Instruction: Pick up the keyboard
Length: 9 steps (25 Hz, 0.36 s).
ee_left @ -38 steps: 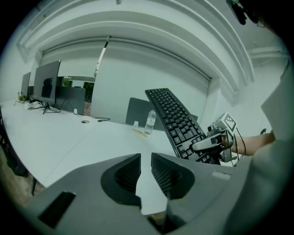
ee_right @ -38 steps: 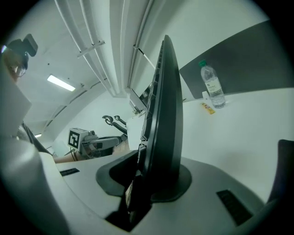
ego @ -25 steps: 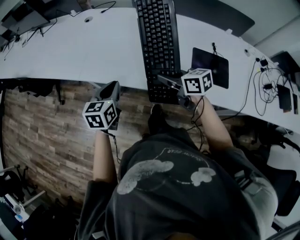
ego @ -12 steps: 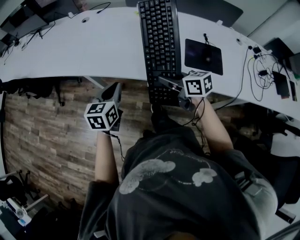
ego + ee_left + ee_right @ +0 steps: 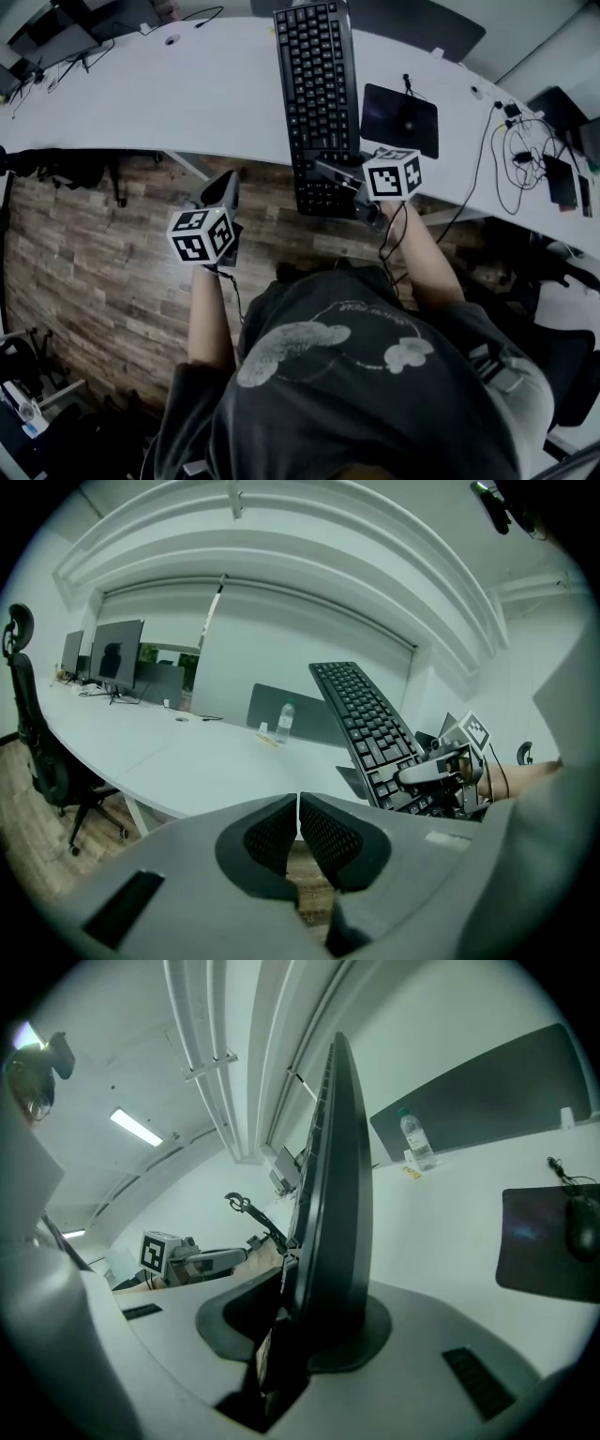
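A long black keyboard (image 5: 317, 103) is lifted off the white desk (image 5: 169, 94), its near end past the desk's front edge. My right gripper (image 5: 330, 174) is shut on that near end; in the right gripper view the keyboard (image 5: 330, 1204) stands edge-on between the jaws. My left gripper (image 5: 225, 187) hangs over the wooden floor left of the keyboard, jaws shut on nothing. The left gripper view shows its pads (image 5: 281, 832) pressed together, with the keyboard (image 5: 370, 733) and my right gripper (image 5: 441, 772) off to the right.
A dark mouse pad (image 5: 399, 120) with a mouse lies on the desk right of the keyboard. Cables (image 5: 525, 159) and small devices sit at the far right. A water bottle (image 5: 284, 722) stands by a grey divider. An office chair (image 5: 37, 752) and monitors (image 5: 112, 658) are at the left.
The keyboard, held in my right gripper, has shifted slightly up and left in the head view. Mouse pad and cables slid left as the view shifted. My left gripper stays shut.
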{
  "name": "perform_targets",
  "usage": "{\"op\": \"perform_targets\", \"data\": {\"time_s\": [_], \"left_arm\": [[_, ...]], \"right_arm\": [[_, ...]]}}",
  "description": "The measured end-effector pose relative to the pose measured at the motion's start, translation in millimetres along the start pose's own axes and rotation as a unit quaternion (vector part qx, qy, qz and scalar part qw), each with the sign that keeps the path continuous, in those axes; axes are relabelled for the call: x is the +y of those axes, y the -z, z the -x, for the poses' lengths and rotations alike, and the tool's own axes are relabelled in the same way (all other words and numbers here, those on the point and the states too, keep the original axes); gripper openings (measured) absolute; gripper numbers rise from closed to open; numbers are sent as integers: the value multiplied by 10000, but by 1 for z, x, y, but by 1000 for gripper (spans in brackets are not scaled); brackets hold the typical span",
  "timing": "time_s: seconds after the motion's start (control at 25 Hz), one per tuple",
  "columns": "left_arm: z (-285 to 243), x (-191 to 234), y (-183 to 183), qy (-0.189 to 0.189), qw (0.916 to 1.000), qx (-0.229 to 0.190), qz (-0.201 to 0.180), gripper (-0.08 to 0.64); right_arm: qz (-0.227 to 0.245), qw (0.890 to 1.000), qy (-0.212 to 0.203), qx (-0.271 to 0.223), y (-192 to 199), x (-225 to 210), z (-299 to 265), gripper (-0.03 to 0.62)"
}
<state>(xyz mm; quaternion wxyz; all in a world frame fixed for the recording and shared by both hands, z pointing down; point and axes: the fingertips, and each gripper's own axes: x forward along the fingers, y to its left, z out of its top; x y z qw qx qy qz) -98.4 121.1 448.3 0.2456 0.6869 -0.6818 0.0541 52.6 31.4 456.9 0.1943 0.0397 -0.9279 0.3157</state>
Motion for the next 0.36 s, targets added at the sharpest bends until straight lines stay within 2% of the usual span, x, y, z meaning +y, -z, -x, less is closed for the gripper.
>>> {"op": "perform_targets", "data": {"time_s": [0.36], "left_arm": [[-14,-43,6,-222,9997,-10,-34,11]], "right_arm": [[55,9994,-204,271,11,-23,30,77]]}}
